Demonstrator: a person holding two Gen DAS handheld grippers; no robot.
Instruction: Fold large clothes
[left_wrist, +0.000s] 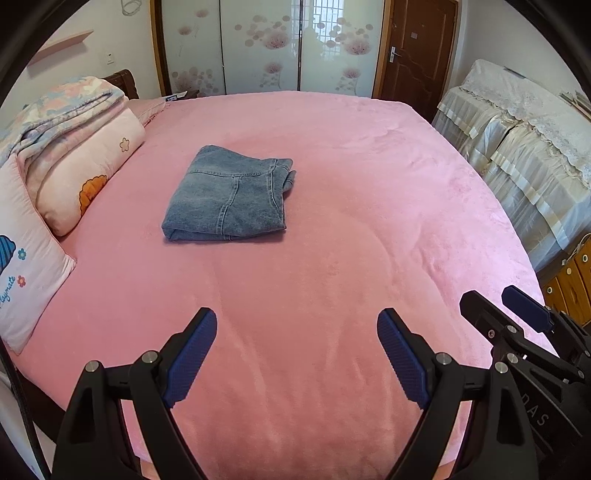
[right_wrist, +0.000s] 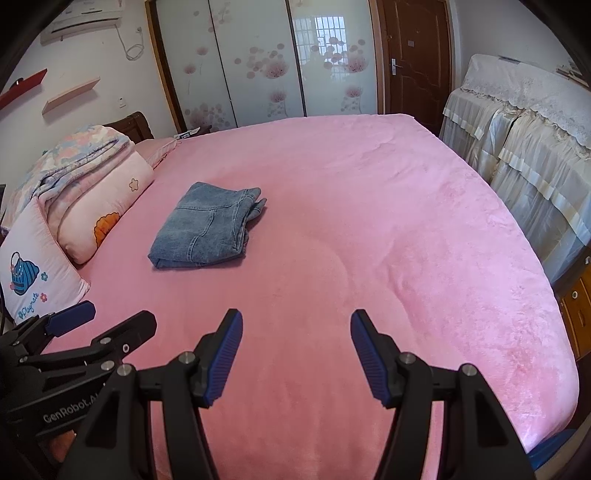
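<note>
A pair of blue jeans (left_wrist: 229, 194) lies folded into a compact rectangle on the pink bed (left_wrist: 332, 240), left of the middle; it also shows in the right wrist view (right_wrist: 207, 230). My left gripper (left_wrist: 297, 328) is open and empty above the near part of the bed, well short of the jeans. My right gripper (right_wrist: 296, 328) is open and empty too, beside the left one. Each gripper shows at the edge of the other's view: the right one (left_wrist: 517, 314) and the left one (right_wrist: 103, 325).
Pillows and a folded quilt (left_wrist: 74, 155) are stacked at the bed's left. A lace-covered piece of furniture (left_wrist: 517, 140) stands along the right side. A wardrobe with sliding doors (left_wrist: 266, 48) and a brown door (left_wrist: 417, 51) are beyond the bed.
</note>
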